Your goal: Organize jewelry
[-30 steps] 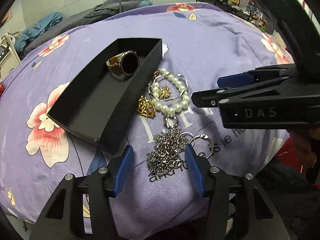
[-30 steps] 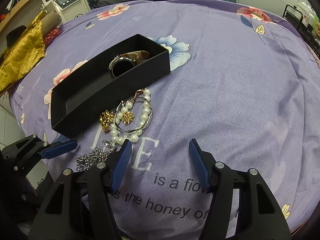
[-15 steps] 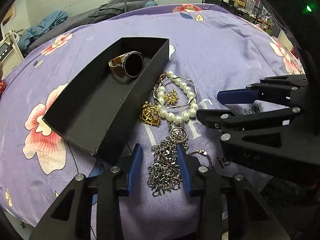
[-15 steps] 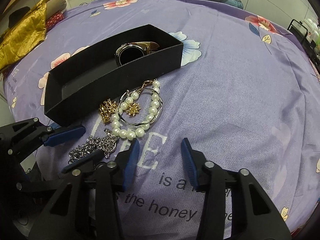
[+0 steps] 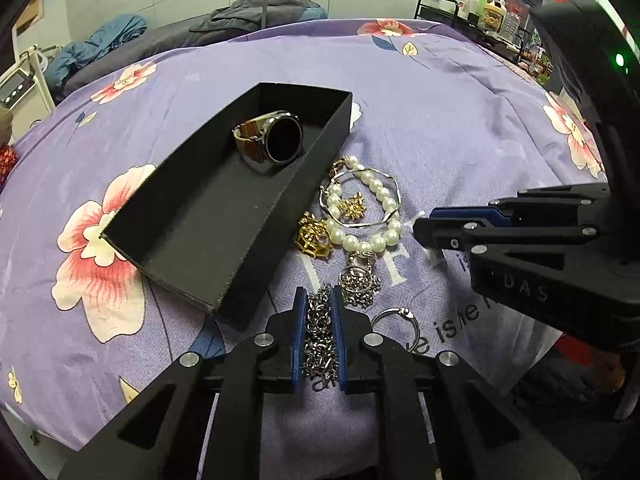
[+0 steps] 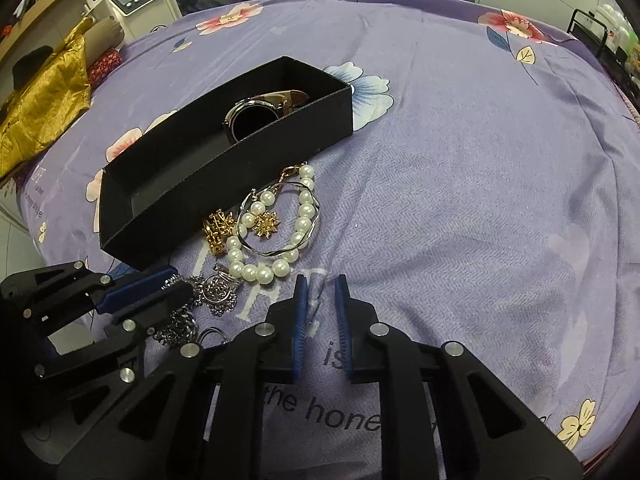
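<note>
- Purple floral bedspread (image 6: 460,184) is our work surface: soft woven cloth with printed text, clutter at the room edges
- Progress: we have one item filed. Watch (image 5: 276,140) lies in the far end of the box (image 5: 168,236); everything else is on the cloth just right of the box
- Left to do, as we judge it: chain (image 5: 320,328), pearl bracelet (image 5: 368,212), silver bangle (image 5: 360,204), two gold charms (image 5: 314,238), loose ring (image 5: 396,324)
- Left gripper (image 5: 320,336): jaws closing, narrow, chain bunched between the blue pads, which look to touch it
- Right gripper (image 6: 320,316): jaws closing, narrow, nothing between them but bare cloth; it sits just beside the pearls
- Materials: box is matte black card, long and open-topped; watch has a glossy dark face, metal bezel, brown strap
- Chain is fine steel links in a loose heap with a round filigree pendant (image 5: 358,284); we expect it to slump and trail
- Pearls round and glossy; bangle a thin wavy wire; charms spiky gold
</note>
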### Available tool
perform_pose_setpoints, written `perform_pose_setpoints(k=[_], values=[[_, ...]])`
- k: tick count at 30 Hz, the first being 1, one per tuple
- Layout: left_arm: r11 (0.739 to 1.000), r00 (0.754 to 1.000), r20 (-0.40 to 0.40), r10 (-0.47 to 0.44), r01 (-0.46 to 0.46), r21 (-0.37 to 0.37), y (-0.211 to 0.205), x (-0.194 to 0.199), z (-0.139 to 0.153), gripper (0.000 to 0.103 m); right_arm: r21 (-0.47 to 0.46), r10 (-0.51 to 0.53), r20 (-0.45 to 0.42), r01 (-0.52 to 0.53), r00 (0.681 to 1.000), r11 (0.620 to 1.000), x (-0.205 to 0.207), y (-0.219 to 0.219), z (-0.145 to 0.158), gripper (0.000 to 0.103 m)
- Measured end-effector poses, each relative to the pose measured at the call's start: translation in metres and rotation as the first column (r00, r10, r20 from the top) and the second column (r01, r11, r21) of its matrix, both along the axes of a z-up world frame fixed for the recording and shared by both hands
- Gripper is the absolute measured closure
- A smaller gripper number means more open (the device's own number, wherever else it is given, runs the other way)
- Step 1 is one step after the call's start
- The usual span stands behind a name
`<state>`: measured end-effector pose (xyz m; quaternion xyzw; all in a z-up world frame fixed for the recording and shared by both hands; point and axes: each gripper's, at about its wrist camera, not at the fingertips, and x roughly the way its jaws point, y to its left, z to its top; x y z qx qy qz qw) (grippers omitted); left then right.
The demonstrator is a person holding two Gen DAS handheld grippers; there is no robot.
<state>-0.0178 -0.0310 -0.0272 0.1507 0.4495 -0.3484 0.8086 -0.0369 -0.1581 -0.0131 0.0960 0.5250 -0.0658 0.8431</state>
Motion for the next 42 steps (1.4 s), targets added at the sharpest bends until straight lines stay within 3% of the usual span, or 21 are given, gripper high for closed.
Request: perform_pose_setpoints(k=[17,21,28,29,33,36,41,42], values=[[0.998,0.999,0.042,0.024,-0.021,-0.060,0.006,0.002,0.035,0.092,0.134,-0.062,0.002,0.061,0.998,0.989,-0.003,-0.013,0.004,0.088],[0.998,0.999,0.039,0.034,-0.032,-0.057,0.008,0.004,0.035,0.092,0.206,-0.091,0.002,0.088,0.996,0.974,-0.004,-0.020,-0.001,0.061],[0.998,0.998,0.045,0.038,-0.035,-0.060,0.008,0.005,0.037,0.092,0.127,-0.050,0.002,0.049,0.999,0.991,0.012,-0.007,0.000,0.060],[0.998,0.998,0.047,0.038,-0.035,-0.061,0.008,0.005,0.038,0.092,0.114,-0.041,0.005,0.040,0.999,0.993,0.015,-0.004,0.000,0.061],[0.997,0.998,0.051,0.042,-0.038,-0.063,0.009,0.006,0.041,0.092,0.019,0.003,0.000,-0.003,1.000,1.000,0.027,0.010,-0.004,0.085],[0.997,0.998,0.052,0.048,-0.044,-0.061,0.012,0.007,0.043,0.092,-0.029,0.010,0.002,-0.010,1.000,1.000,0.029,0.014,-0.004,0.089],[0.996,0.997,0.053,0.059,-0.056,-0.070,0.015,0.009,0.047,0.092,0.021,-0.012,0.019,0.011,1.000,1.000,0.022,0.003,0.003,0.093],[0.996,0.997,0.054,0.061,-0.057,-0.072,0.015,0.009,0.048,0.092,0.030,-0.017,0.023,0.016,1.000,0.999,0.020,0.002,0.007,0.098]])
